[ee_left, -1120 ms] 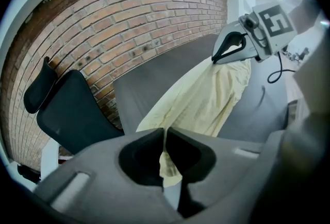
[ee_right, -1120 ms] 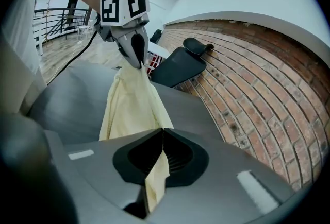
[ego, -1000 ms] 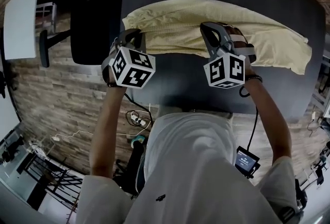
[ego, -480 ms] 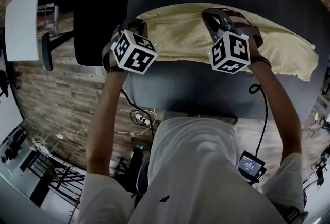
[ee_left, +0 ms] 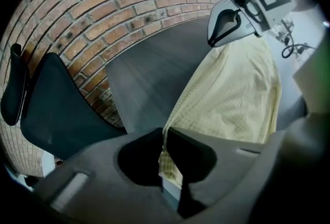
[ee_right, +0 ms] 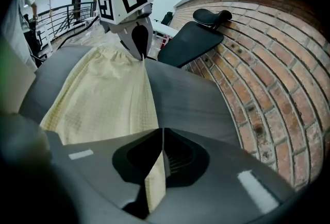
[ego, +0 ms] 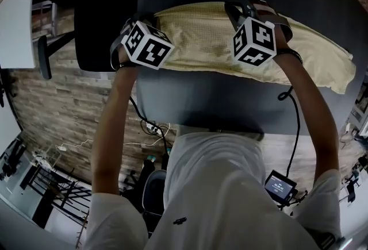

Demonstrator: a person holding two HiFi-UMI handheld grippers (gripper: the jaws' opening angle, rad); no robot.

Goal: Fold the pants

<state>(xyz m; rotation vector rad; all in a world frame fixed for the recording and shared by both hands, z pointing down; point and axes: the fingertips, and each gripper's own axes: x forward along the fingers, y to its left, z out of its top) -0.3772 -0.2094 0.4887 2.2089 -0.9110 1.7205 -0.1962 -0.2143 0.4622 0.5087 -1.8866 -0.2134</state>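
Brick wall (ee_left: 103,1) curves round behind the workspace, and wood-look flooring (ego: 57,111) shows beneath it in the head view. A dark grey table (ego: 201,99) fills the middle of that view, with a black chair (ee_left: 62,109) just beside its left edge. The person, in a white shirt (ego: 218,185), reaches both arms forward over the table.

The pale yellow pants (ego: 201,42) lie across the far half of the table, stretched from left to right. Their left end is near the chair and their right end reaches towards the table's right rim.

The left gripper (ee_left: 165,135) points steeply down at the pants' left end. Its jaws are nearly together with a fold of the yellow cloth pinched between them, and they have just been opening a little. The right gripper (ee_right: 161,135) stands further along the same garment, well apart from the left one. Its jaws likewise clamp a thin edge of the cloth and have just been easing apart slightly. The fabric runs from one gripper to the other.

A small device with a lit screen (ego: 280,185) hangs at the person's right side, and cables (ego: 150,128) lie on the floor under the table.
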